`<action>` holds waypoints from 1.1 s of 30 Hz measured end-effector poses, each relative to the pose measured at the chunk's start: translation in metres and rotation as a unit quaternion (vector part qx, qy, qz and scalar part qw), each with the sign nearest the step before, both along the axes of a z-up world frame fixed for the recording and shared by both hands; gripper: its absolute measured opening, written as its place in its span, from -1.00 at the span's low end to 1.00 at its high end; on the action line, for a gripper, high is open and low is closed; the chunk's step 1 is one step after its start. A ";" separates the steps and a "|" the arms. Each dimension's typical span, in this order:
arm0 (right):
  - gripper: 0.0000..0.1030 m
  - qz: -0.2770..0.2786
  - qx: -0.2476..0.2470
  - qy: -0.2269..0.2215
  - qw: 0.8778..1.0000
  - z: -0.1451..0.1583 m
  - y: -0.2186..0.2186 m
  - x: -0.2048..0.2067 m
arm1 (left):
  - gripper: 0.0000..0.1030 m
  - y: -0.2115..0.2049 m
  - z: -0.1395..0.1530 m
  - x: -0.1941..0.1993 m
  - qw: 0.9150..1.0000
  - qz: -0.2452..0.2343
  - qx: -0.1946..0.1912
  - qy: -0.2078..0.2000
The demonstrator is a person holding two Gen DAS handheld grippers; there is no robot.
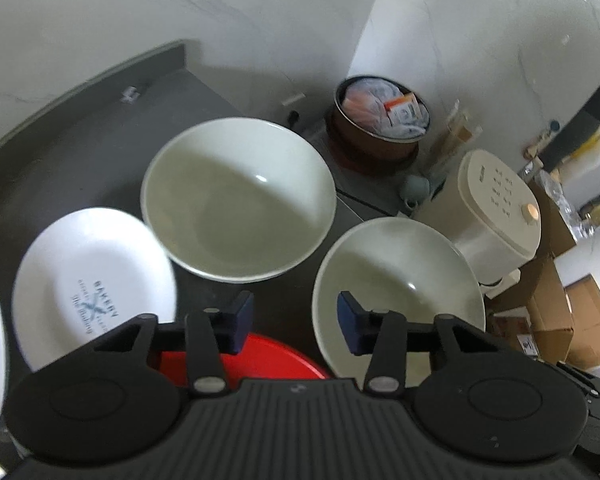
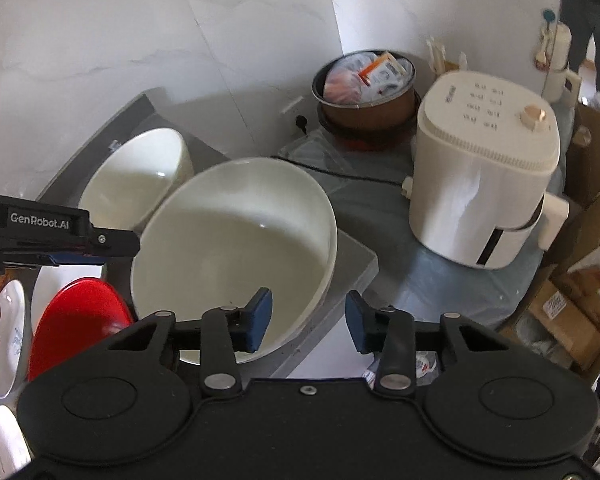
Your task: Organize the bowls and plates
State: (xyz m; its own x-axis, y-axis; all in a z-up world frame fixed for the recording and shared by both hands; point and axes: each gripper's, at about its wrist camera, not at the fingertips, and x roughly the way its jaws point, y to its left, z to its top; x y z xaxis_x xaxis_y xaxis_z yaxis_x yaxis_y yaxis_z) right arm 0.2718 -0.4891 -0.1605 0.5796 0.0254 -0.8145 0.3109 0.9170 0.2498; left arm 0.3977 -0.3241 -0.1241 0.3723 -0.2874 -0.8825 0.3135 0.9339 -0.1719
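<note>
Two cream bowls stand on the dark grey counter [image 1: 100,160]: a far bowl [image 1: 236,200] [image 2: 140,172] and a near bowl [image 1: 396,280] [image 2: 236,240] at the counter's right end. My left gripper [image 1: 296,322] [image 2: 134,244] is open and straddles the near bowl's left rim, one pad inside and one outside. The right gripper [image 2: 308,322] is open astride the same bowl's right rim, its pads clear of it. A white plate printed "BAKERY" [image 1: 92,280] lies to the left. A red plate [image 1: 268,356] [image 2: 76,320] sits below my left gripper.
A cream air fryer [image 2: 484,184] and a brown pot of packets [image 2: 364,92] stand right of the bowls, with a black cable between. The counter edge [image 2: 352,280] drops off beside the near bowl. Cardboard boxes [image 2: 572,312] crowd the floor. More white plates [image 2: 12,332] lie at far left.
</note>
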 end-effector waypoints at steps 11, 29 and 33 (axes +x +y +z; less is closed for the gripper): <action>-0.43 -0.009 -0.026 0.031 0.999 -0.010 0.017 0.021 | -0.69 -0.014 -0.043 0.027 0.997 -0.017 -0.003 0.078; -0.61 -0.013 -0.025 0.017 0.999 -0.004 0.015 0.020 | -0.88 -0.022 -0.046 0.026 0.997 -0.033 0.016 0.072; -0.61 -0.019 -0.030 -0.001 0.999 0.009 0.012 0.015 | -0.88 -0.022 -0.032 0.022 0.998 -0.035 0.012 0.060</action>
